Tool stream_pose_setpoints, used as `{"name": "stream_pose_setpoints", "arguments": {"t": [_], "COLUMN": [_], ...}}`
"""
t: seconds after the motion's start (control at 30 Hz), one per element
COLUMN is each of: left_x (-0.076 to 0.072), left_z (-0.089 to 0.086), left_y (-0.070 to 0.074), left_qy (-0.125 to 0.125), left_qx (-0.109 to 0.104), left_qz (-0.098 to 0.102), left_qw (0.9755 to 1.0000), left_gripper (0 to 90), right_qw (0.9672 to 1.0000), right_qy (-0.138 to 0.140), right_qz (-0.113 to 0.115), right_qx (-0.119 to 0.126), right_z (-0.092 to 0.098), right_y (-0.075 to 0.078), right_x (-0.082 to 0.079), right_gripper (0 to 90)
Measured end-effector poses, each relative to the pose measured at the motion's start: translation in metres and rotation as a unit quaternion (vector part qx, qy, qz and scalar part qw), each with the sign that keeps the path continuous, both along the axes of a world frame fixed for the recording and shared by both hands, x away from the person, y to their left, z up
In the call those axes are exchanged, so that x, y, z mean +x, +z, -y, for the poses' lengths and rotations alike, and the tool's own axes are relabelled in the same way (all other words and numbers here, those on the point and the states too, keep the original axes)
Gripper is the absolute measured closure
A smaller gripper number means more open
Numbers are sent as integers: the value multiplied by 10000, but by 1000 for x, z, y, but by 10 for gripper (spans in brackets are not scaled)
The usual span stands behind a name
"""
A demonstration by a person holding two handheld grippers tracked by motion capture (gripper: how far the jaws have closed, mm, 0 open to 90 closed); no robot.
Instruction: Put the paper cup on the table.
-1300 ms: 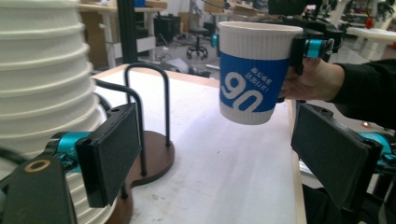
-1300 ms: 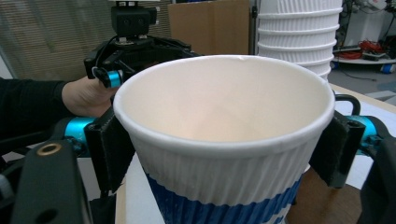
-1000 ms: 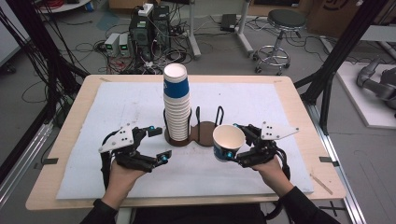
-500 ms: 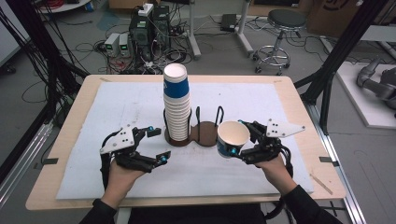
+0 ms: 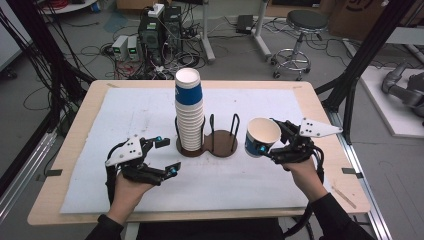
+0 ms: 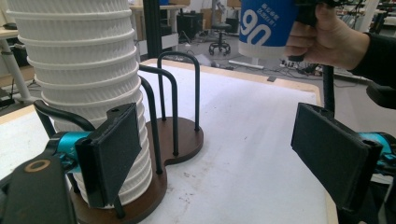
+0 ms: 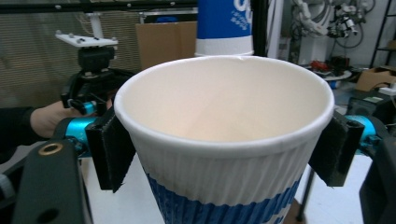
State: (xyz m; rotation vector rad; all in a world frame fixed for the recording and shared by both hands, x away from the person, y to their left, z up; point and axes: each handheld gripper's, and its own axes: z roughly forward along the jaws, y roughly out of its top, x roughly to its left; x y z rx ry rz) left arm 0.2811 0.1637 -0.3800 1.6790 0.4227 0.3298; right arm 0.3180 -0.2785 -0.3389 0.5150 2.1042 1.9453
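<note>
A pale wooden bench [image 5: 75, 150] with rounded corners carries a large white sheet [image 5: 280, 185] over most of its top. It stands on a grey floor [image 5: 240, 55] strewn with loose black cables [image 5: 95, 52]. Beyond the far edge sit dark computer boxes [image 5: 160, 32] and small grey units [image 5: 126, 47]. A round black stool on a chrome star base [image 5: 300, 30] stands to the right of them. Black metal frame struts [image 5: 370, 55] slant up at both sides, and brown cardboard boxes [image 5: 355, 12] rest in the far right corner
</note>
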Motion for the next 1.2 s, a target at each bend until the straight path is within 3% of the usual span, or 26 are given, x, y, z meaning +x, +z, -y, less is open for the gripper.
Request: {"name": "stream_pose_setpoints", "arguments": {"t": [0.63,1.2], "left_x": [4,5], "left_z": [1,2], "left_y": [-1,-2], "left_qy": [-29,-69], "left_qx": [14,12], "left_qz": [-17,-45], "left_qw": [10000,10000], "left_gripper": [157,157], "right_qw": [9964,9907], "right_qy": [-834,-1298], "right_qz": [-128,-360], "right_qx": [0,-185], "right_z": [46,53], "right_y": [-7,-23], "right_x": [30,60], "right_gripper": [209,196]}}
